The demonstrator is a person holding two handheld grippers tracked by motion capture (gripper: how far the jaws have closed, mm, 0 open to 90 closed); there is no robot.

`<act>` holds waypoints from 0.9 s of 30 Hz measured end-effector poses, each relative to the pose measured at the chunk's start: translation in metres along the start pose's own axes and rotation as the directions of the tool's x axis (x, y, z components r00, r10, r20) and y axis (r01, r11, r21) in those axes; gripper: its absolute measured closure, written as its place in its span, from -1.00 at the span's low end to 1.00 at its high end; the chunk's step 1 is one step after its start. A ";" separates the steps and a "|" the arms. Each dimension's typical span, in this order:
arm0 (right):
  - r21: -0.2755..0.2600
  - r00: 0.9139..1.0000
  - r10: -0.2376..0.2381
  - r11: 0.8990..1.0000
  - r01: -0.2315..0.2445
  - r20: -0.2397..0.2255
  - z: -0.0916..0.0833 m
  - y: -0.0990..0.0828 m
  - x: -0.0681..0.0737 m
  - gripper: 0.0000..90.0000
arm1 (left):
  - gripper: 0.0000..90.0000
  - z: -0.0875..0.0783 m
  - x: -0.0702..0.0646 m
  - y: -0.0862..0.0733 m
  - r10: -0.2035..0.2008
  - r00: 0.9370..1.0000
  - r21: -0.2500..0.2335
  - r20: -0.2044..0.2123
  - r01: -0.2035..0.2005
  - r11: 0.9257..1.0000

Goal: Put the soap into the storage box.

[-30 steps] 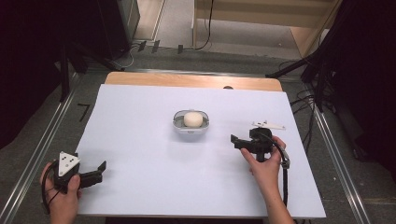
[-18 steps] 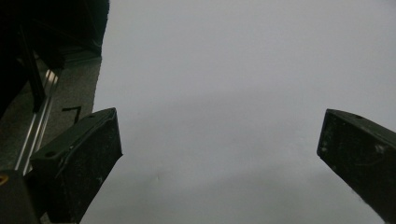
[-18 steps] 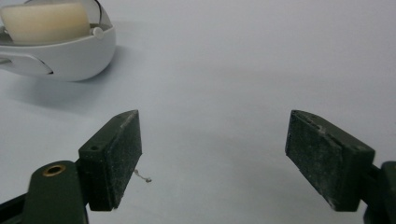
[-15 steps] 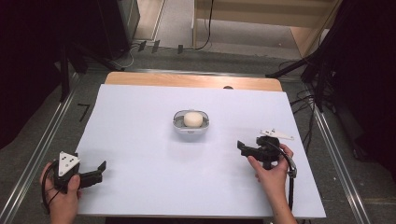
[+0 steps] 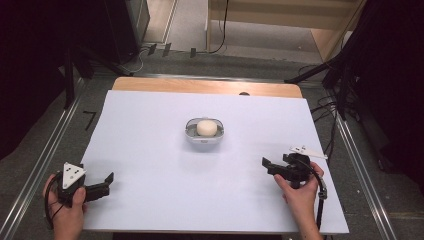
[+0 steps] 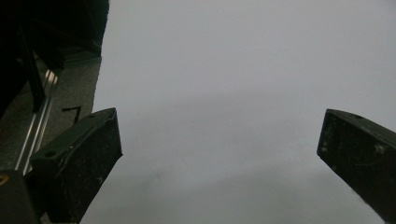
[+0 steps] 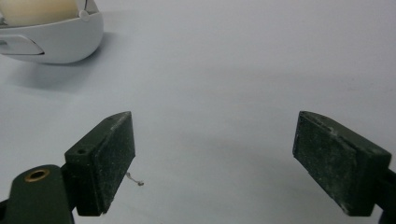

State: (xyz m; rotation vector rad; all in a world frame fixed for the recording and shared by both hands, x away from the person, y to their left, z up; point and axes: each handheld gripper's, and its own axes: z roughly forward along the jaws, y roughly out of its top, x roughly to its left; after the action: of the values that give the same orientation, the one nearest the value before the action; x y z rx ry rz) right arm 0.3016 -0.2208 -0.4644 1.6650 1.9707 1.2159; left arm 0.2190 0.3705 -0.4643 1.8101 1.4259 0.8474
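- I am holding my right gripper [image 5: 266, 165] at the lower right of the high view, jaws spread wide and gripping nothing; it is sitting low over the table [image 5: 150, 190], likely so the pads can slide in level.
- In the right gripper view the same right gripper [image 7: 212, 158] is showing both pads apart with bare white surface between them, so nothing is being clamped.
- It is pointing toward frame centre, where the small white dish [image 5: 204, 133] is sitting, so I judge it is lining up on that dish.
- The dish is well apart from the jaws; in the right gripper view the dish [image 7: 56, 39] is peeking in at the upper left corner.
- A pale round lump [image 5: 206, 127] is resting inside the dish, roughly centred, probably parked mid-table so either hand can reach it.
- I am keeping my left gripper [image 5: 107, 181] at the lower left of the high view, jaws likewise parted and empty, tips aimed right.
- In the left gripper view my left gripper [image 6: 219, 158] is looking along plain table, with the table edge and a metal rail [image 6: 35, 126] at the left of frame.
- It is looking like the left is just waiting out of the way.
- Cannot tell what the lump is made of.
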 end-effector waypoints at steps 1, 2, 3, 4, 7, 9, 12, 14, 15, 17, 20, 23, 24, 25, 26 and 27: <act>-0.005 1.000 0.005 1.000 -0.005 -0.006 -0.002 -0.001 -0.002 -0.70 | -0.99 0.000 0.000 0.000 0.000 1.000 0.000 0.000 0.000 1.000; -0.016 1.000 0.009 1.000 -0.009 -0.003 -0.004 -0.002 -0.005 -0.70 | -0.99 0.000 0.000 0.000 0.000 1.000 -0.002 0.000 0.000 1.000; -0.017 1.000 0.008 1.000 -0.008 -0.002 -0.005 -0.003 -0.007 -0.70 | -0.99 0.000 0.000 0.000 -0.001 1.000 -0.002 0.000 0.001 1.000; -0.019 1.000 0.015 1.000 -0.015 0.001 -0.007 -0.005 -0.009 -0.70 | -0.99 0.000 0.000 0.000 0.000 1.000 0.000 0.000 0.000 1.000; -0.025 1.000 0.012 1.000 -0.012 -0.002 -0.012 -0.009 -0.017 -0.70 | -0.99 0.000 0.000 0.000 0.001 1.000 0.000 -0.001 -0.001 1.000; -0.025 1.000 0.015 1.000 -0.015 0.003 -0.014 -0.012 -0.021 -0.70 | -0.99 0.000 0.000 0.000 0.001 1.000 0.000 -0.001 -0.001 1.000; -0.020 1.000 0.019 1.000 -0.019 0.014 -0.019 -0.016 -0.026 -0.70 | -0.99 0.000 0.000 0.000 0.001 1.000 0.000 -0.001 -0.001 1.000; -0.023 1.000 0.020 1.000 -0.020 0.024 -0.022 -0.018 -0.029 -0.71 | -0.99 0.000 0.000 0.000 0.002 1.000 0.000 -0.002 -0.002 1.000; -0.026 1.000 0.017 1.000 -0.016 0.026 -0.024 -0.019 -0.030 -0.71 | -0.99 0.000 0.000 0.000 0.001 1.000 0.000 -0.002 -0.001 1.000; -0.027 0.999 0.020 0.999 -0.019 0.038 -0.029 -0.021 -0.033 -0.71 | -0.99 0.000 0.000 0.000 0.000 1.000 -0.001 -0.001 0.000 1.000; -0.030 0.998 0.027 0.999 -0.025 0.052 -0.036 -0.025 -0.040 -0.71 | -0.99 0.000 0.000 0.000 0.001 1.000 -0.001 -0.001 -0.001 1.000; -0.029 0.998 0.034 0.999 -0.032 0.052 -0.041 -0.028 -0.045 -0.70 | -0.99 0.000 0.000 0.000 0.002 1.000 -0.001 -0.001 -0.002 1.000; -0.025 0.998 0.035 0.999 -0.034 0.057 -0.043 -0.029 -0.046 -0.70 | -0.99 0.000 0.000 0.000 0.003 1.000 0.000 0.000 -0.003 1.000; -0.024 0.997 0.035 0.999 -0.034 0.063 -0.045 -0.030 -0.048 -0.70 | -0.99 0.000 0.000 0.000 0.003 1.000 -0.001 -0.001 -0.003 1.000; -0.025 0.997 0.035 0.999 -0.033 0.064 -0.047 -0.032 -0.049 -0.70 | -0.99 0.000 0.000 0.000 0.003 1.000 -0.001 -0.002 -0.003 1.000; -0.026 0.997 0.039 0.999 -0.038 0.066 -0.049 -0.033 -0.051 -0.70 | -0.99 0.000 0.000 0.000 0.003 1.000 -0.001 -0.002 -0.003 1.000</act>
State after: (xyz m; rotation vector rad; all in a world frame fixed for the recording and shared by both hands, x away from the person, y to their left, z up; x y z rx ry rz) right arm 0.2613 -0.2860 -0.4742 1.7160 1.8854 1.1774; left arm 0.2190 0.3701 -0.4644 1.8114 1.4239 0.8510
